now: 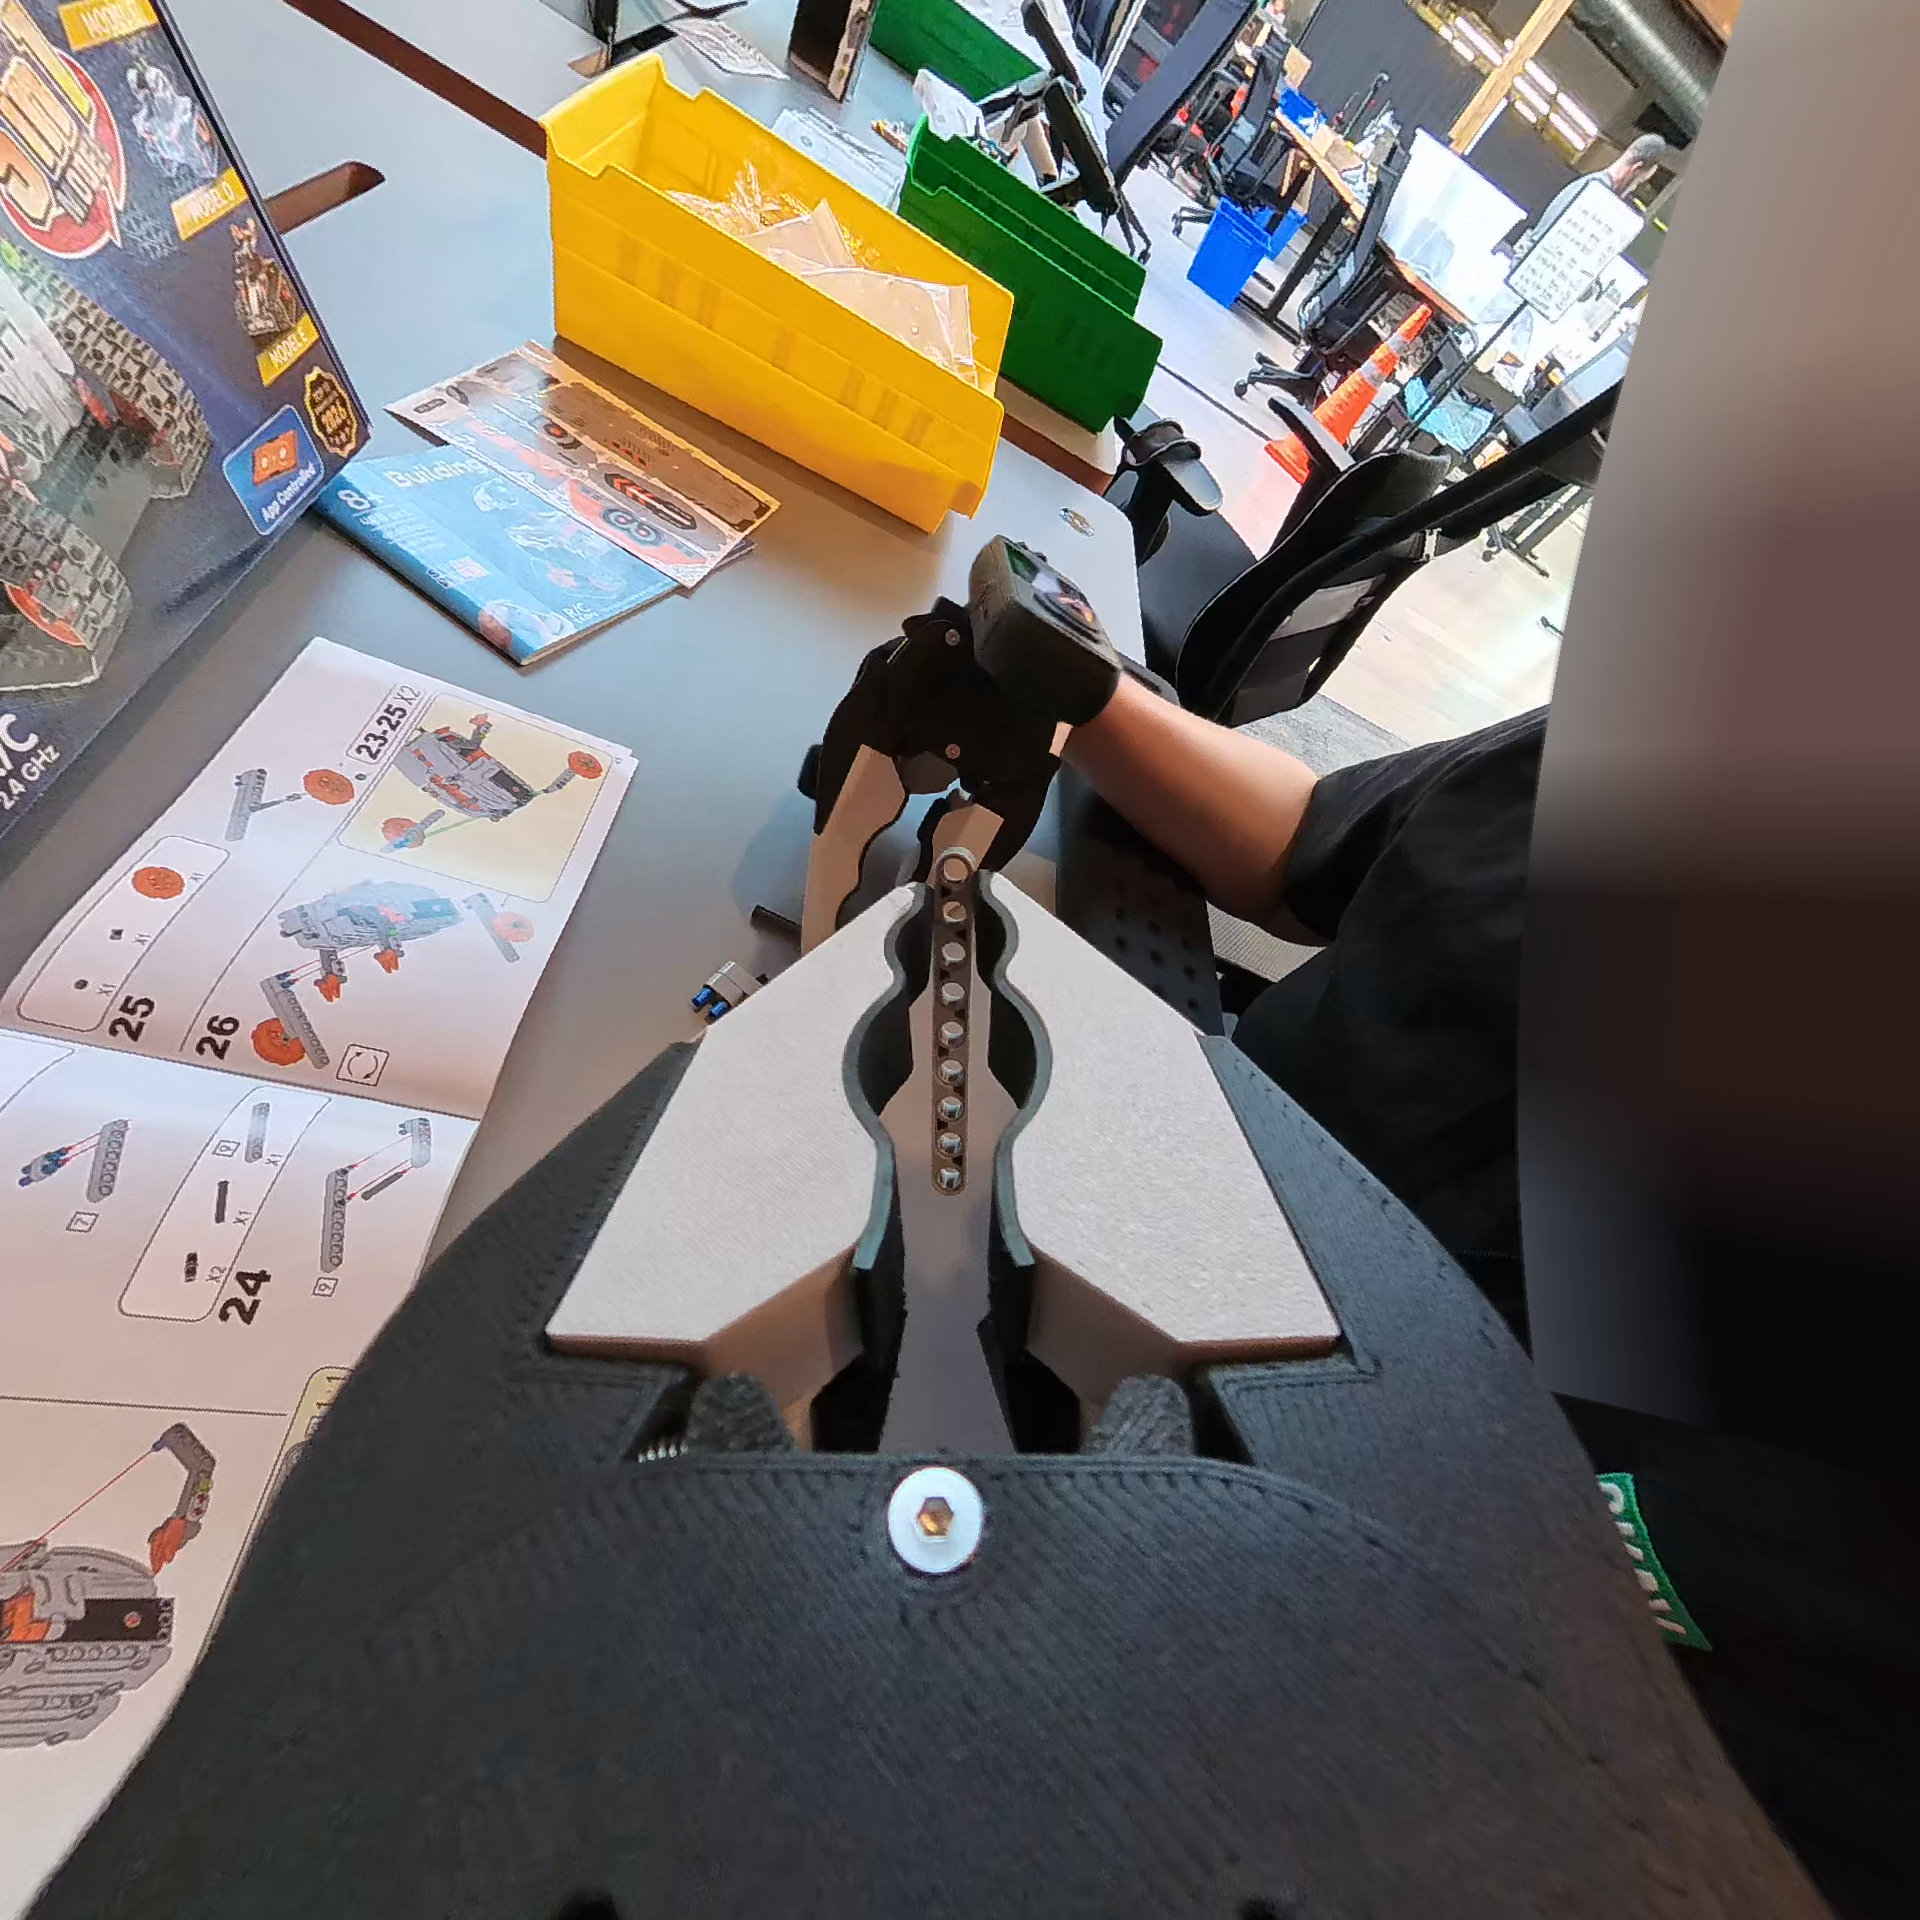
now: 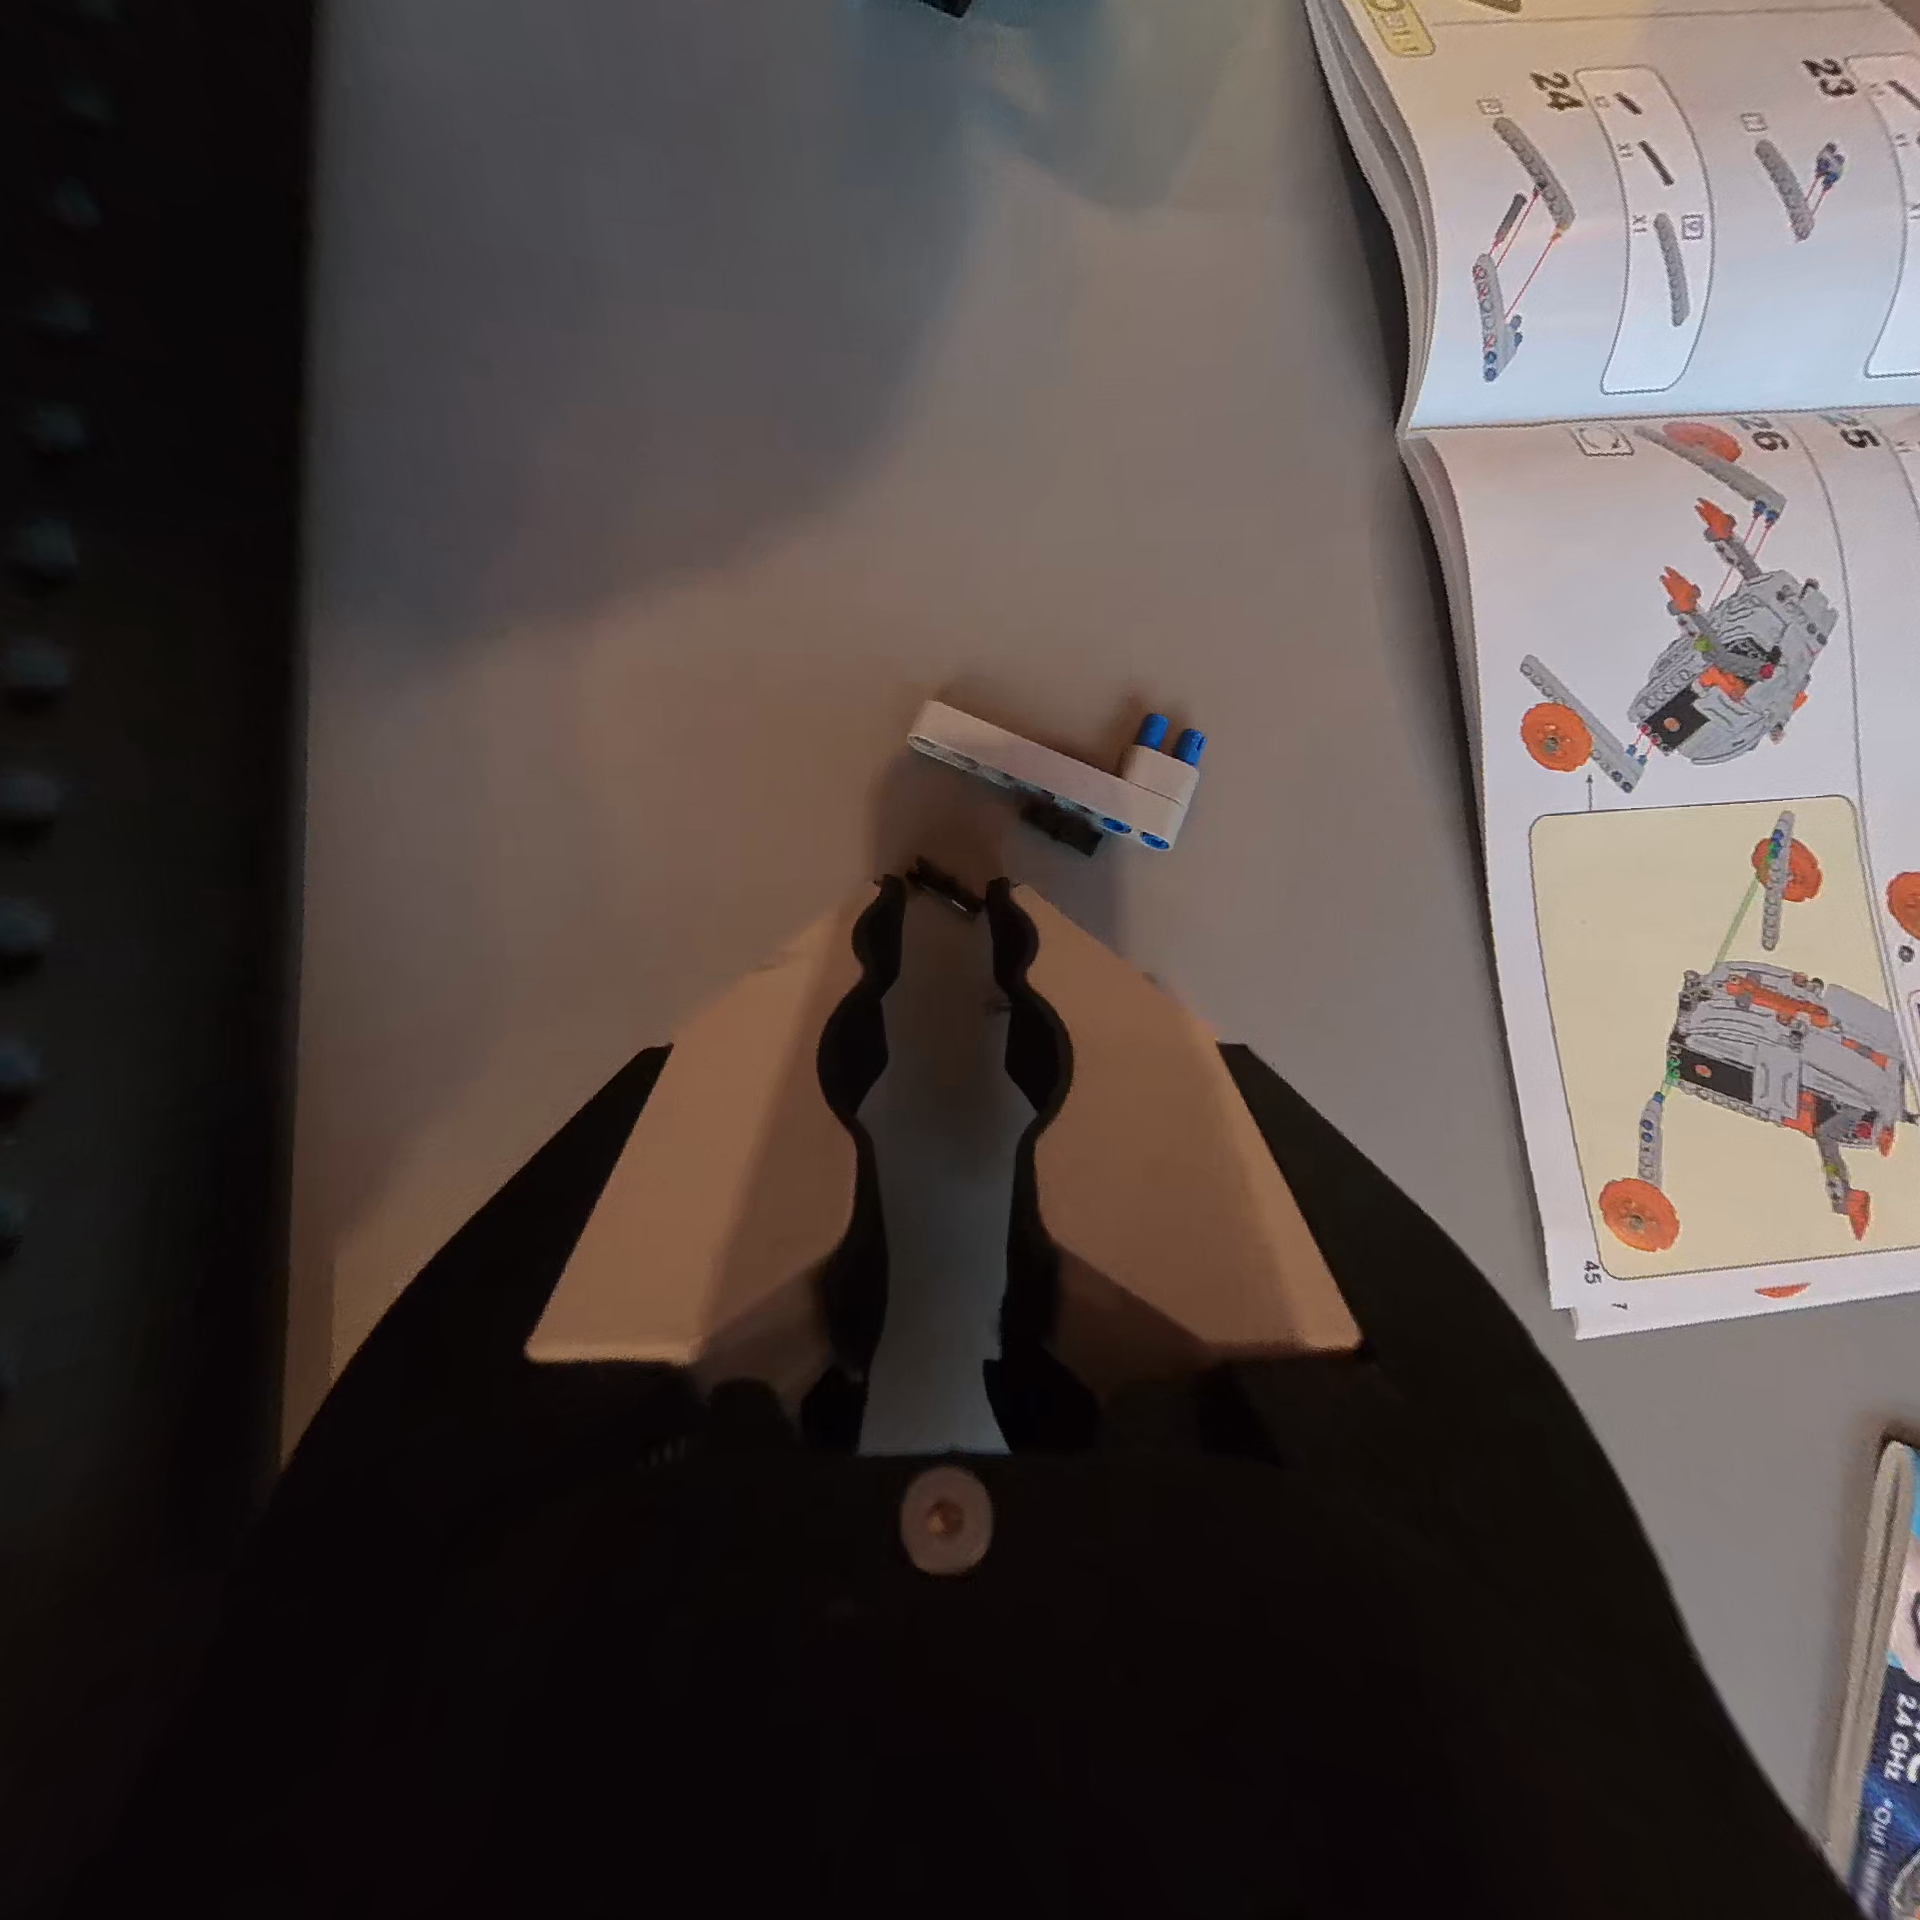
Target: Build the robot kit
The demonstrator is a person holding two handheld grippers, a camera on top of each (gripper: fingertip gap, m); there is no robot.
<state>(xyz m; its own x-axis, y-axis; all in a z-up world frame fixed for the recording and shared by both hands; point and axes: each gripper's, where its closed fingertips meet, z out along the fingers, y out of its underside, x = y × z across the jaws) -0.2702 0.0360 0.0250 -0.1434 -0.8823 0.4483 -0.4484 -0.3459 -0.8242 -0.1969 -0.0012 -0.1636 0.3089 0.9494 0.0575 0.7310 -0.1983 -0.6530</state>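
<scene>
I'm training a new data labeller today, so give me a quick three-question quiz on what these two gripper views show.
1. True or false: the left gripper holds a grey holed beam between its fingers.
2. The pins standing on the white L-shaped piece are: A red, B blue, C yellow.
3. Fill in: in the right wrist view, the open instruction booklet lies on the ____ side of the right gripper.

Key: 1 true; 2 B; 3 right.
</scene>
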